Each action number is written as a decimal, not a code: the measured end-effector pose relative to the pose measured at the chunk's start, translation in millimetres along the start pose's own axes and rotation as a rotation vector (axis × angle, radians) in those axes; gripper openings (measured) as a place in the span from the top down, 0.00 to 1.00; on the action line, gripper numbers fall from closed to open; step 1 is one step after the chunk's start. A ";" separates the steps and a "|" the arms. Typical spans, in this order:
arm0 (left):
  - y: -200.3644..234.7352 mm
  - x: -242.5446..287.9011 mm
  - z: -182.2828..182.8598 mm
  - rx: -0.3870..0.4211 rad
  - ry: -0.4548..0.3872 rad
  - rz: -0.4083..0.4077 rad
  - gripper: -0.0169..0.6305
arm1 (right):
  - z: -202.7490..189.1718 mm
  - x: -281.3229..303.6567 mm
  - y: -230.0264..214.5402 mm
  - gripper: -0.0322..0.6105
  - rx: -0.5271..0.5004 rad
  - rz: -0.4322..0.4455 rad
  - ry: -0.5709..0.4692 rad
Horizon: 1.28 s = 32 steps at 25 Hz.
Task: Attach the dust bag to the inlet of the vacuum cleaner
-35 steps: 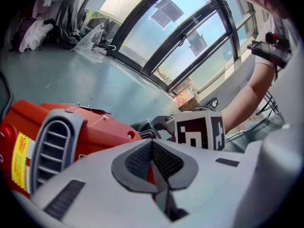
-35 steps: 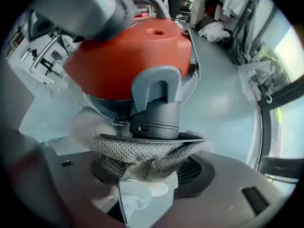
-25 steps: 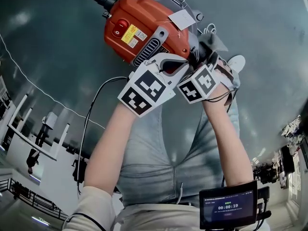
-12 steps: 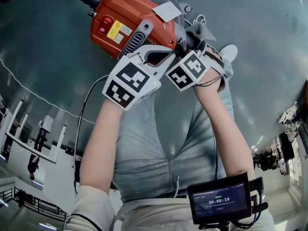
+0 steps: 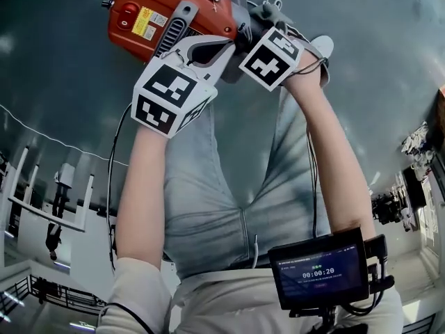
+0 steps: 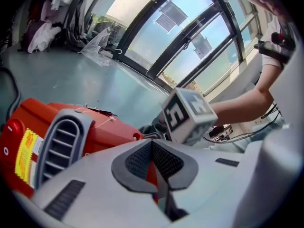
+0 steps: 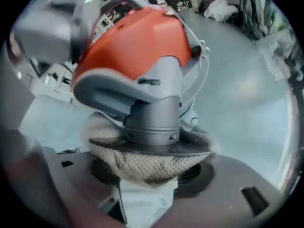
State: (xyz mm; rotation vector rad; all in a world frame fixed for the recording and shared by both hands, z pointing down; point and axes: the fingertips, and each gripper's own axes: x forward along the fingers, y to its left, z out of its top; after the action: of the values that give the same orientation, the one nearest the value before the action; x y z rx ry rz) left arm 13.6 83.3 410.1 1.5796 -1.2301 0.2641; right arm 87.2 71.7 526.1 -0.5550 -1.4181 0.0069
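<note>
I'm standing in a big open hall, some kind of work space: glossy bare floor point(image 5: 62, 68) is spreading everywhere, tall dark-framed windows point(image 6: 190, 37) are rising far off, clothes and bags point(image 6: 42, 30) are heaping far left.

A glossy grey-green floor point(image 5: 389, 61) spreads all around and mirrors soft patches of daylight. Tall windows point(image 6: 190, 37) in dark frames run along one side, with 2 sheets of paper point(image 6: 169, 19) stuck to the glass and bright sky behind. Bags and bundled cloth point(image 6: 42, 32) lie heaped by the windows. More clutter point(image 5: 417, 145) sits at the floor's far right edge.
</note>
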 end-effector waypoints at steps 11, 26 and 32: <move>-6.9 4.6 3.5 -0.005 -0.005 0.000 0.97 | -10.4 -3.1 3.6 0.51 -0.051 0.101 -0.006; 8.7 -2.2 -7.6 -0.030 -0.004 -0.001 0.97 | -13.1 -27.2 8.7 0.51 0.030 -0.047 -0.181; 11.9 -8.1 -10.7 -0.025 -0.008 0.003 0.97 | -40.2 -22.0 16.1 0.51 -0.036 -0.069 -0.300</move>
State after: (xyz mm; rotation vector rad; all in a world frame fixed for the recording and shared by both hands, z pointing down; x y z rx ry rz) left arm 4.7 97.8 415.8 1.5589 -1.2383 0.2438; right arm 125.9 64.1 497.8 -0.5501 -1.7318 0.0096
